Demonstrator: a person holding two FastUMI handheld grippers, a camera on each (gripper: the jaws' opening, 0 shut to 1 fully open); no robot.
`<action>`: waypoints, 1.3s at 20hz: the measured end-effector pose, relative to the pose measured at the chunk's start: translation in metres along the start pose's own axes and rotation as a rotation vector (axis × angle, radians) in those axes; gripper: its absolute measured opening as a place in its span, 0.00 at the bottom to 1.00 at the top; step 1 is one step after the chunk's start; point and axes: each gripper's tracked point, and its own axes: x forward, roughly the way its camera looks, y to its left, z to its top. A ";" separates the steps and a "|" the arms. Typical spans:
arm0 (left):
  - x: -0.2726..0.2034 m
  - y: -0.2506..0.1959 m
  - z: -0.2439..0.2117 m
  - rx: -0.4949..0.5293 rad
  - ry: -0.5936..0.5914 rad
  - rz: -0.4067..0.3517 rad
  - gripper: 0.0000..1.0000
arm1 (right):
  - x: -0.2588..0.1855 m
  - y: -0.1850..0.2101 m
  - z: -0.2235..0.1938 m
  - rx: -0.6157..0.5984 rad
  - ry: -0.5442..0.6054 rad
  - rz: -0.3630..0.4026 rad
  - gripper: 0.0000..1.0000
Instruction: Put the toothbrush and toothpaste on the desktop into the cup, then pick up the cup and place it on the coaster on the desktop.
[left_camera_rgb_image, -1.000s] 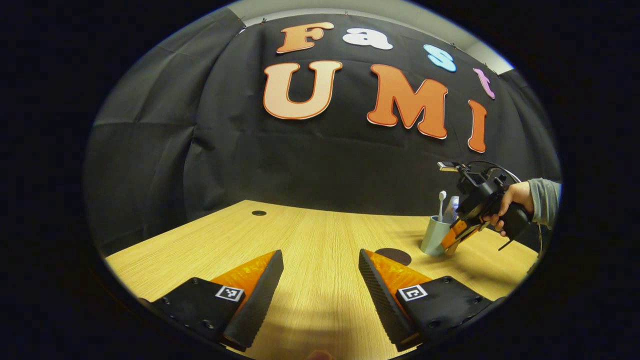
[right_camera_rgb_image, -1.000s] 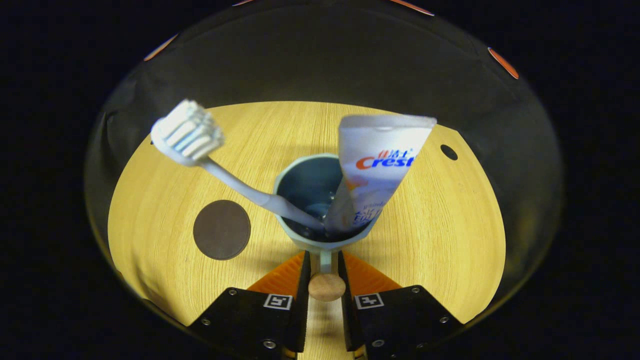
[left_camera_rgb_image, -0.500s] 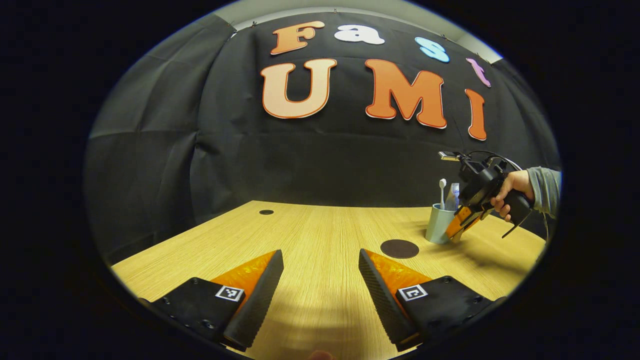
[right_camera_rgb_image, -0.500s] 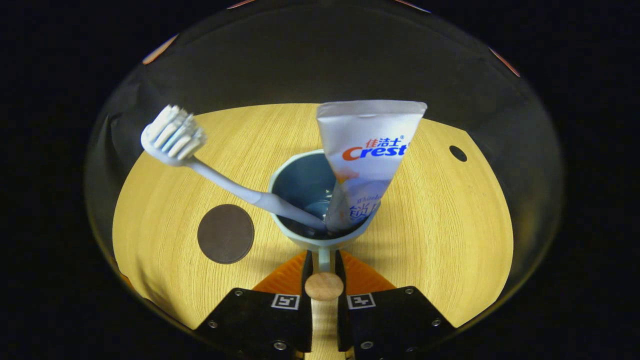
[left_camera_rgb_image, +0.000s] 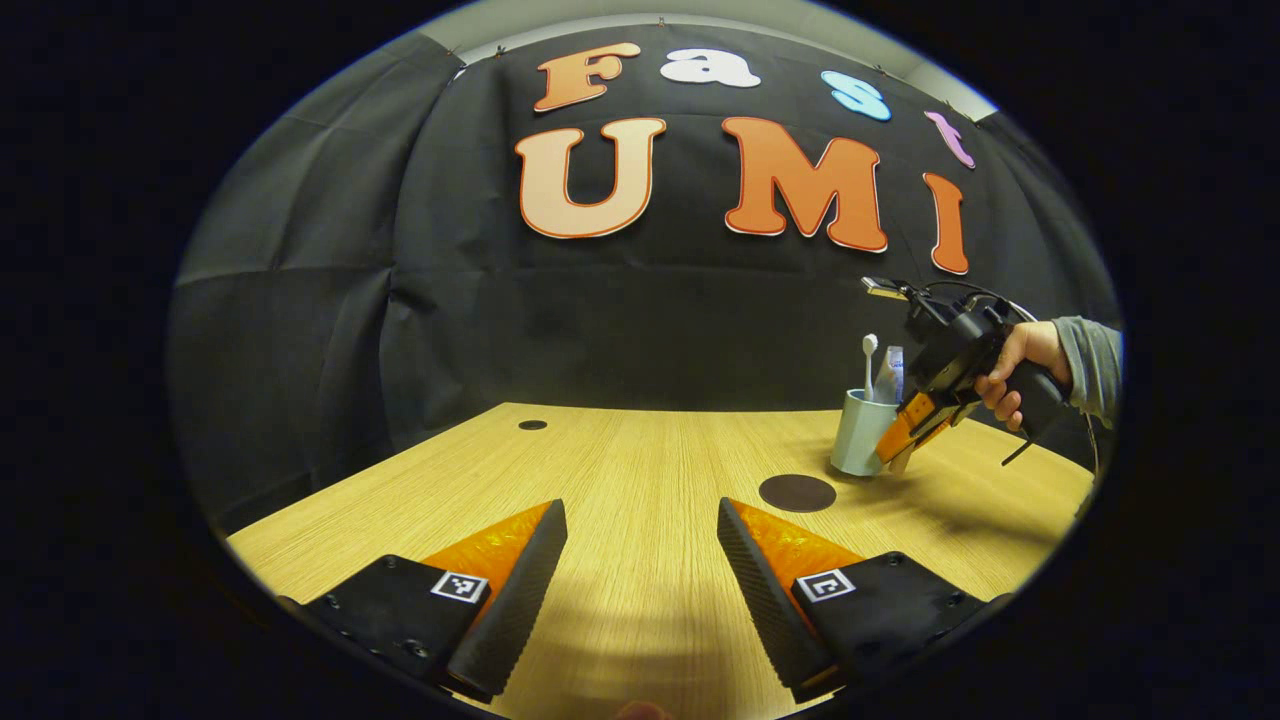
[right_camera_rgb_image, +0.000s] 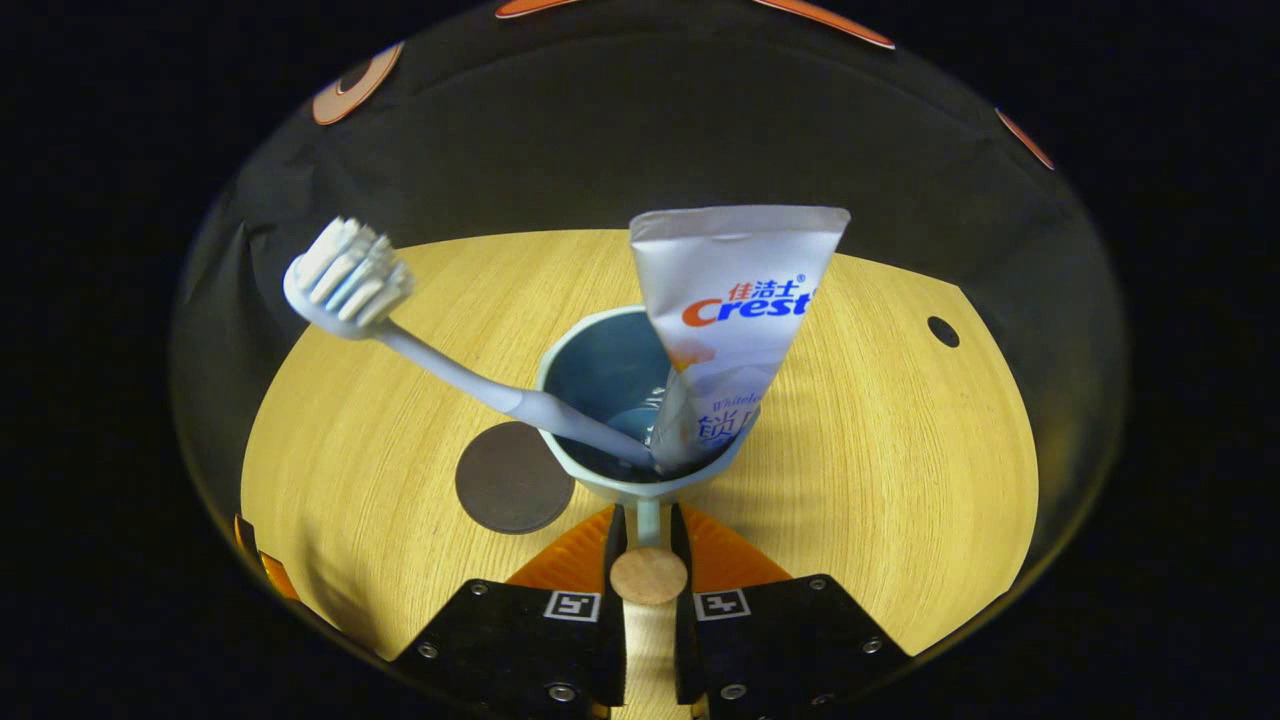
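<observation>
Right gripper (right_camera_rgb_image: 645, 545): its fingers are clenched on the cup's handle, one pressing on each side; in the left gripper view the same gripper (left_camera_rgb_image: 893, 455) shows far off to the right, held by a hand (left_camera_rgb_image: 1010, 368) in a grey sleeve (left_camera_rgb_image: 1093, 362).
Cup (right_camera_rgb_image: 600, 372): pale blue-grey, held upright by its handle with the open mouth toward the right gripper's camera; in the left gripper view the cup (left_camera_rgb_image: 857, 445) appears raised a little above the counter, just beyond and to the right of the coaster.
Handle (right_camera_rgb_image: 648, 573): a thin stem ending in a round wooden knob that sits between the two fingers.
Toothbrush (right_camera_rgb_image: 420, 345): stands in the cup, its shaft leaning out over the rim to the left, bristle head up and well clear of the rim.
Toothpaste (right_camera_rgb_image: 728, 320): a white tube standing in the cup on the right side, flat crimped end uppermost, leaning against the rim.
Coaster (right_camera_rgb_image: 514, 477): a dark round disc lying flat on the counter, just left of the cup and partly hidden behind its rim in the right gripper view; in the left gripper view the coaster (left_camera_rgb_image: 797, 493) lies bare, close to the cup.
Left gripper (left_camera_rgb_image: 640, 560): low over the near part of the counter, fingers released and wide apart, grasping nothing, well apart from the cup.
Counter (left_camera_rgb_image: 620, 470): light wood grain, with a small dark round hole (left_camera_rgb_image: 532, 425) near its far edge.
</observation>
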 end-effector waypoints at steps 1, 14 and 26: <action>0.000 0.000 0.000 0.001 0.001 -0.001 0.96 | 0.000 0.001 0.002 -0.008 -0.004 0.010 0.19; -0.010 0.008 -0.011 -0.003 0.008 -0.004 0.96 | 0.003 0.005 0.004 -0.105 -0.009 0.088 0.19; -0.010 0.012 -0.021 -0.014 0.039 0.006 0.96 | 0.001 0.003 0.008 -0.155 0.050 0.076 0.19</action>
